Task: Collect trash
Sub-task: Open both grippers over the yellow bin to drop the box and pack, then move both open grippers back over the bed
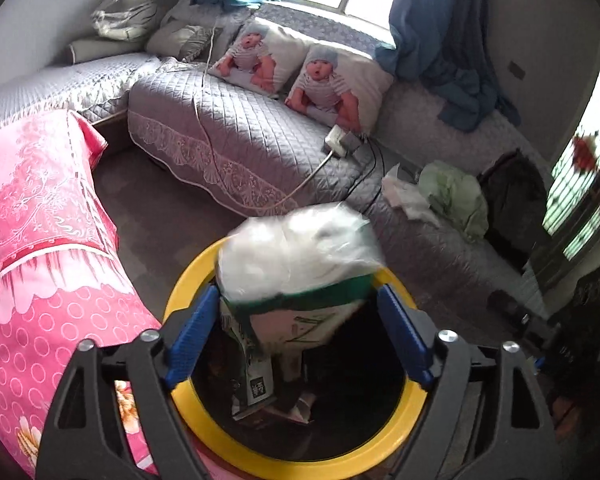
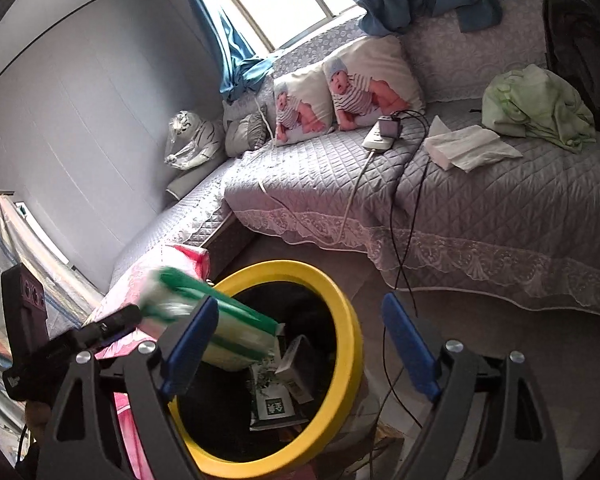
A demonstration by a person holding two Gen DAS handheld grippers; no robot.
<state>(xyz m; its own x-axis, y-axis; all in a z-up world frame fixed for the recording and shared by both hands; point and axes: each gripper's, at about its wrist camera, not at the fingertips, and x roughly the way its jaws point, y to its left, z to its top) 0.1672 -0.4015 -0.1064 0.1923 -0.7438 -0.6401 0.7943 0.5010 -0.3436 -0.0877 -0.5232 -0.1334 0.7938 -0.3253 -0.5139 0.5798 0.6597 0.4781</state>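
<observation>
Left tongs [image 1: 298,334] are standing wide open, the green-and-white packet [image 1: 296,264] blurring between them over the yellow-rimmed bin [image 1: 300,462]; right tongs [image 2: 300,344] are gaping, holding nothing.

I see a plain grey wall [image 2: 84,112] | daylight through the window [image 2: 276,0] with blue curtains [image 2: 236,60] | L-shaped sofa [image 1: 236,128] in grey quilted covers, two printed cushions [image 1: 300,68] | pink floral cloth [image 1: 40,208] at left | grey floor [image 1: 160,216]
</observation>
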